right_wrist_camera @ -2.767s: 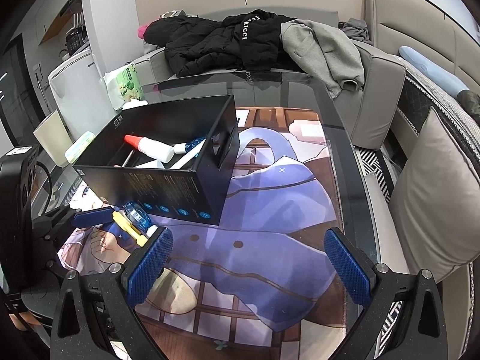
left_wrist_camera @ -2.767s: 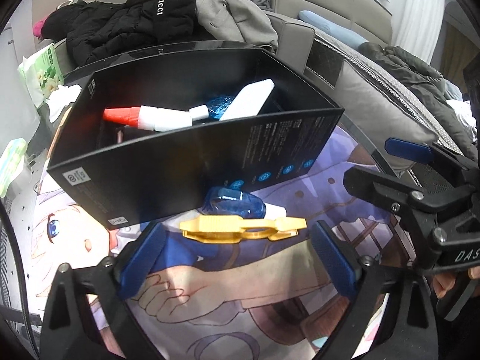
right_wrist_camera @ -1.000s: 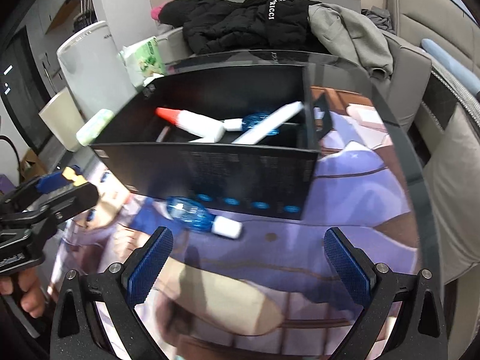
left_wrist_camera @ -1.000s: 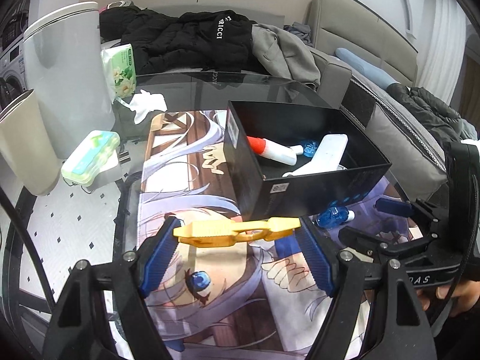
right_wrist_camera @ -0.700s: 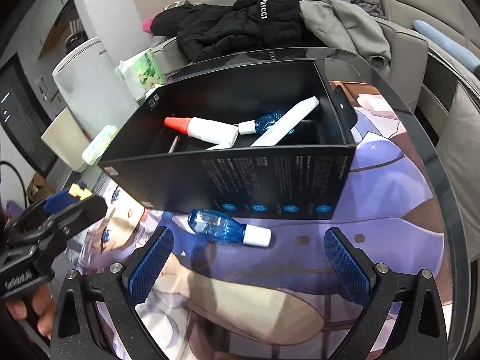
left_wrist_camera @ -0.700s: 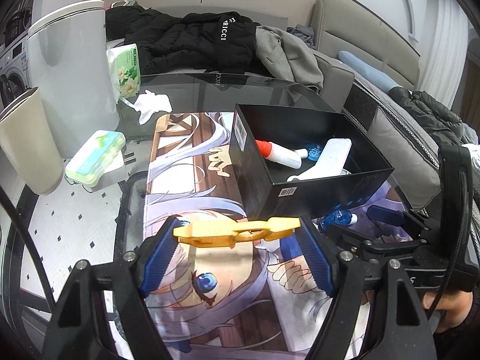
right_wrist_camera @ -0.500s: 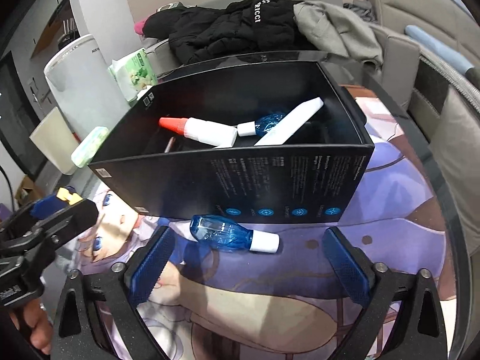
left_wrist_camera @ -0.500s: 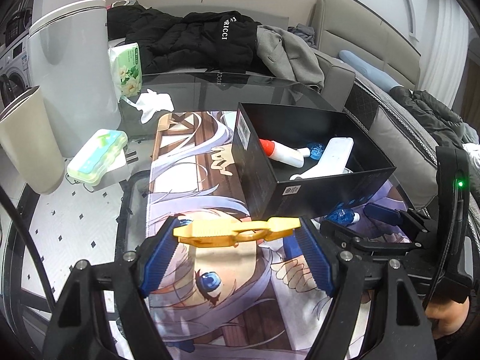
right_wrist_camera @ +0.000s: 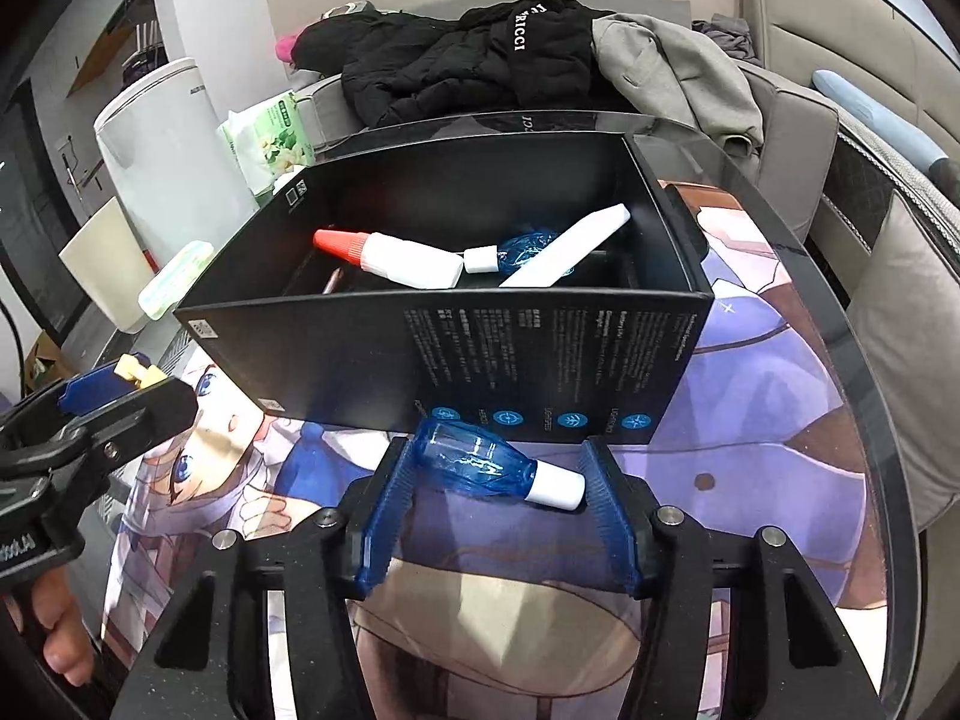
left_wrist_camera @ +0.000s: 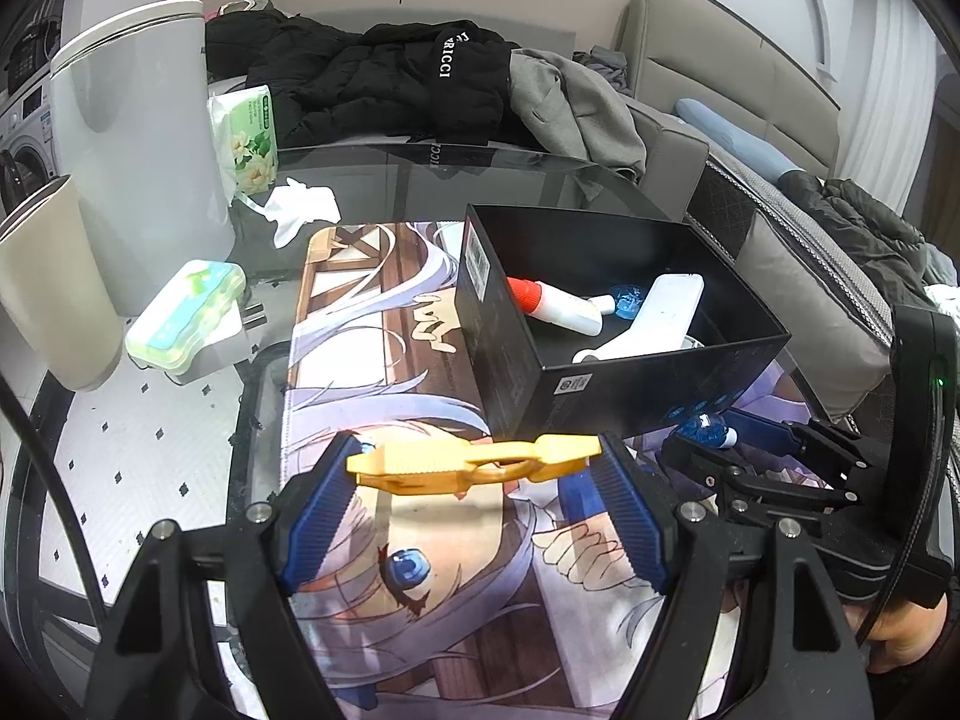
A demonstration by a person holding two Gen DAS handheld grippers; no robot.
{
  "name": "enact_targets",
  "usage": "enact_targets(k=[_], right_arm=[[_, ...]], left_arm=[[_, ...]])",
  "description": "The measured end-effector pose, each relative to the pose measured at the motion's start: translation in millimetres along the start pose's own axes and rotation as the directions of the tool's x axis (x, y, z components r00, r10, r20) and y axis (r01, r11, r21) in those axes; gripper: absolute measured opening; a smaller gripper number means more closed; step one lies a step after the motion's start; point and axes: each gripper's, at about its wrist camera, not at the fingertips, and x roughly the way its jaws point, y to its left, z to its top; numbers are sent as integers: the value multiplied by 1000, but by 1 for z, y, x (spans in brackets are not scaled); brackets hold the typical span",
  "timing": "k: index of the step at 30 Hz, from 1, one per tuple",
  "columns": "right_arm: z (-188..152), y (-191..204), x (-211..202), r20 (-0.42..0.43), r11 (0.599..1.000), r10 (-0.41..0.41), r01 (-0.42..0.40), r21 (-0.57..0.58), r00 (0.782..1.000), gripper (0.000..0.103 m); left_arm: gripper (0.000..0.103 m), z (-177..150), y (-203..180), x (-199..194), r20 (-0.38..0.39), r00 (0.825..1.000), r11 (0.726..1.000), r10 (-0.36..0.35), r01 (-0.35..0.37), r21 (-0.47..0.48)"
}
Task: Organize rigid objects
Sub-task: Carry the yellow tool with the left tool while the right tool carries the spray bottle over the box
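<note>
My left gripper (left_wrist_camera: 474, 468) is shut on a yellow plastic clip (left_wrist_camera: 468, 464) and holds it above the printed mat, left of the black box (left_wrist_camera: 654, 378). My right gripper (right_wrist_camera: 498, 468) has closed in around a blue bottle with a white cap (right_wrist_camera: 489, 463) that lies on the mat against the box's near wall (right_wrist_camera: 480, 360); its pads touch both ends. The bottle also shows in the left wrist view (left_wrist_camera: 708, 423). Inside the box lie a white glue bottle with a red cap (right_wrist_camera: 390, 255), another blue bottle (right_wrist_camera: 528, 246) and a white flat stick (right_wrist_camera: 570, 243).
A printed anime mat (left_wrist_camera: 372, 330) covers a round glass table (left_wrist_camera: 180, 420). A green-white case (left_wrist_camera: 186, 312), tissue pack (left_wrist_camera: 246, 138) and crumpled tissue (left_wrist_camera: 300, 207) lie at the left. Bins stand beyond the left edge. Jackets (right_wrist_camera: 516, 54) lie on the sofa behind.
My right gripper has moved in to the blue bottle and narrowed from wide open onto it. The left gripper keeps the yellow clip and has barely moved.
</note>
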Motion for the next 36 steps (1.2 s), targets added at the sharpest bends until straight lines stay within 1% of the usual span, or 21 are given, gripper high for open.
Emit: enact_targets(k=[4, 14, 16, 20, 25, 31, 36], right_arm=[[-2, -4, -4, 8, 1000, 13, -13, -7, 1000, 57], [2, -8, -32, 89, 999, 47, -44, -31, 995, 57], [3, -6, -37, 106, 998, 55, -52, -34, 993, 57], [6, -5, -47, 145, 996, 82, -76, -46, 986, 57], [11, -5, -62, 211, 993, 114, -106, -46, 971, 57], [21, -10, -71, 256, 992, 127, -122, -38, 958, 57], [29, -19, -75, 277, 993, 116, -113, -27, 954, 57]], left_arm=[[78, 2, -3, -1, 10, 1000, 1000, -5, 5, 0], [78, 6, -8, -4, 52, 999, 1000, -2, 1, 12], [78, 7, -9, -7, 70, 998, 1000, -4, 3, 16], [78, 9, -10, -14, 113, 994, 1000, -15, 12, 21], [78, 14, -14, -21, 156, 987, 999, -29, 24, 30], [78, 20, -20, -19, 173, 985, 999, -26, 17, 49], [78, 27, -21, -16, 186, 982, 998, -30, 20, 55]])
